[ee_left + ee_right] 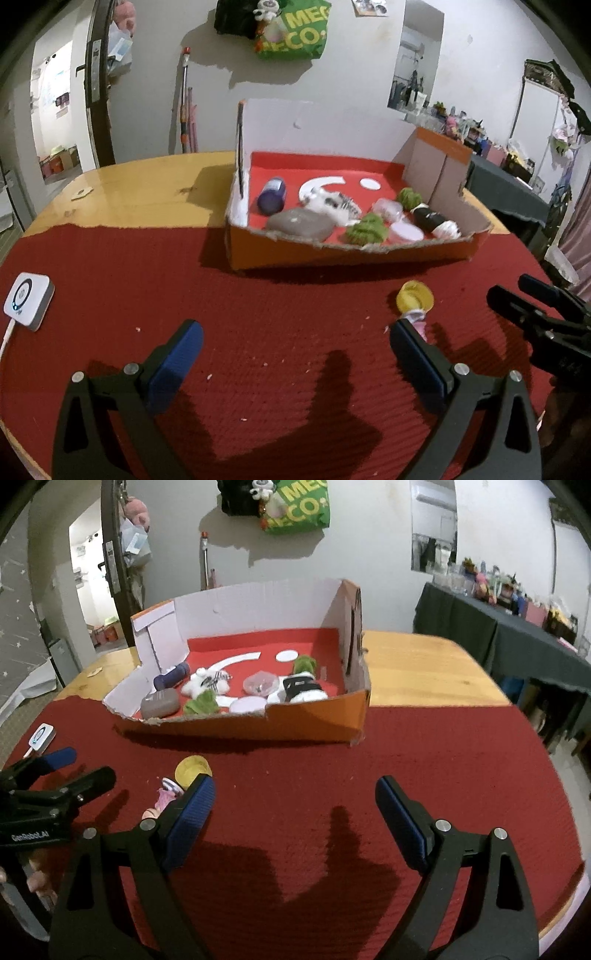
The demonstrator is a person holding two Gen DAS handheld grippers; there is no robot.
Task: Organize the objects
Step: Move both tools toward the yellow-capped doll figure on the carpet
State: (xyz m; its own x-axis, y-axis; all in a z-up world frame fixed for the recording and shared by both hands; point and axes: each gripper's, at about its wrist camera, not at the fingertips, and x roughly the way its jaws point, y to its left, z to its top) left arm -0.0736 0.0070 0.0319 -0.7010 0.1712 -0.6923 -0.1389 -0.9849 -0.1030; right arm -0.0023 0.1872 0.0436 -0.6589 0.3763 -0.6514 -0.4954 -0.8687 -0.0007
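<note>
On the bench [129,177] ahead of you a mat [258,314] is covering the near part, and a cardboard box [332,254] is sitting at the mat's far edge. Inside the box a bottle [272,194] is lying at the left, a pouch [301,225] is lying by the front wall, and a plush toy [334,203] is resting just behind the pouch. A small doll [413,302] is lying on the mat before the box, between your left hand-held gripper [295,343] and your right hand-held gripper [295,801]. A small device [28,300] is sitting at the mat's left edge.
</note>
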